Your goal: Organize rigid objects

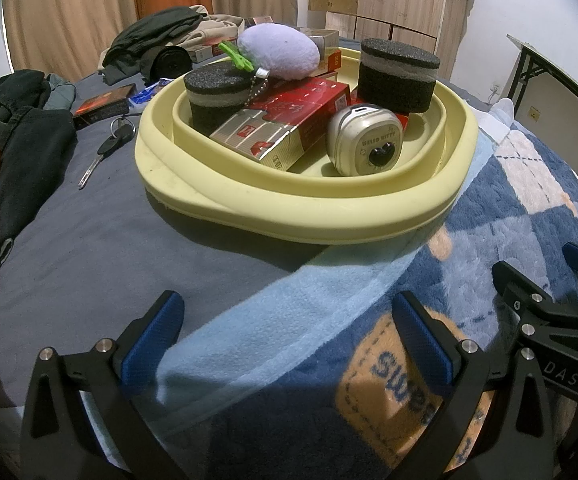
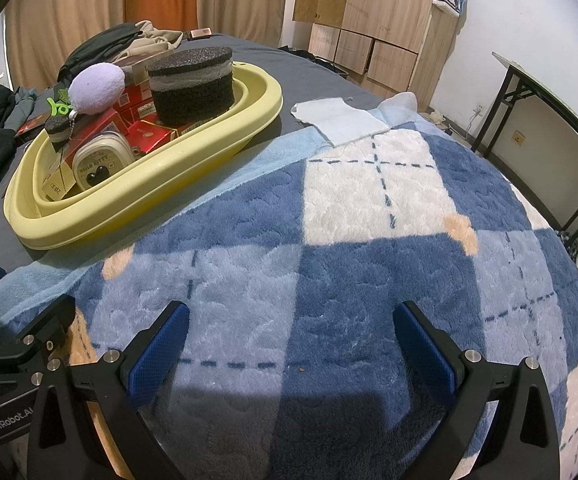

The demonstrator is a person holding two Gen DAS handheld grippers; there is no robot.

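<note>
Boxes in basin on bed

We're in a home bedroom: plaid fleece blanket over the bed, wooden wardrobe, curtains, heaped clothes.

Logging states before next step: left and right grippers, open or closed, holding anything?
Left gripper: jaws open, holding nothing.
Right gripper: jaws open, holding nothing.
</note>
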